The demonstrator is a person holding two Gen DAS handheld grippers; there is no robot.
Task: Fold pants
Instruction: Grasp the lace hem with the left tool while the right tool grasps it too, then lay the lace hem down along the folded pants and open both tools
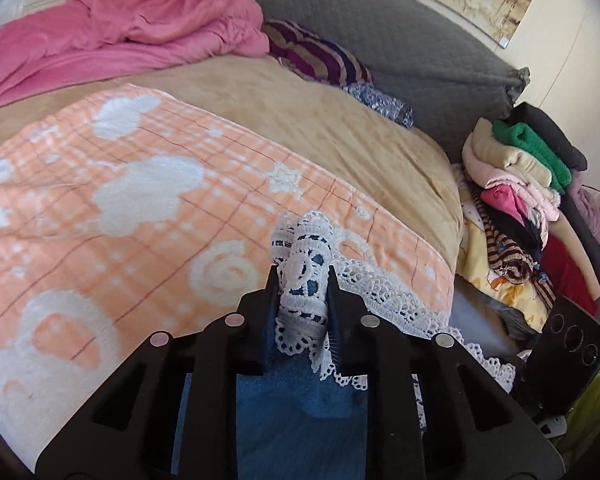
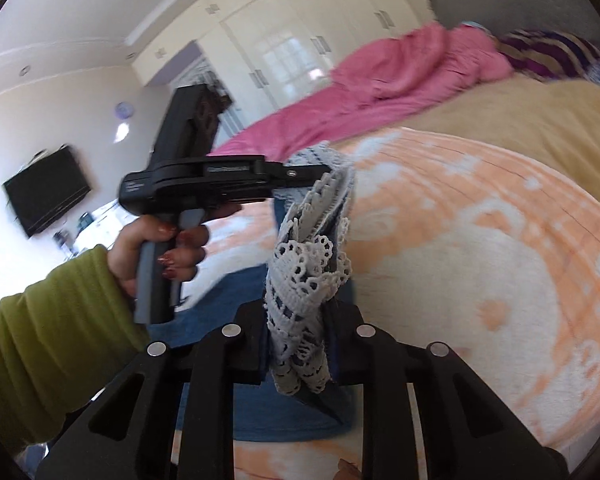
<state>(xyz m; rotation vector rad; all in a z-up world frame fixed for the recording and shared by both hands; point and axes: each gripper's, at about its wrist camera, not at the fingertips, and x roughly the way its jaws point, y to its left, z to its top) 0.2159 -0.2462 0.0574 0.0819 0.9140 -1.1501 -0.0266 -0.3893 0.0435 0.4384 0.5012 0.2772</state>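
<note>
The pants are blue denim [image 1: 300, 412] with a white lace hem [image 1: 306, 280]. My left gripper [image 1: 303, 280] is shut on a bunched part of that lace, lifted over the orange-and-white blanket [image 1: 140, 208]. More lace trails to the right along the bed's edge [image 1: 400, 300]. In the right wrist view my right gripper [image 2: 300, 312] is shut on another bunch of lace hem [image 2: 304, 272], with blue denim [image 2: 236, 292] hanging below. The left gripper [image 2: 328, 172] appears there too, held by a hand [image 2: 168, 248] in a green sleeve, clamping the same hem higher up.
A pink duvet [image 1: 120, 36] and a striped pillow [image 1: 320, 56] lie at the far side of the bed, against a grey headboard [image 1: 400, 40]. A heap of clothes [image 1: 520, 200] stands at the right. A wall TV [image 2: 48, 192] and wardrobes [image 2: 292, 40] are behind.
</note>
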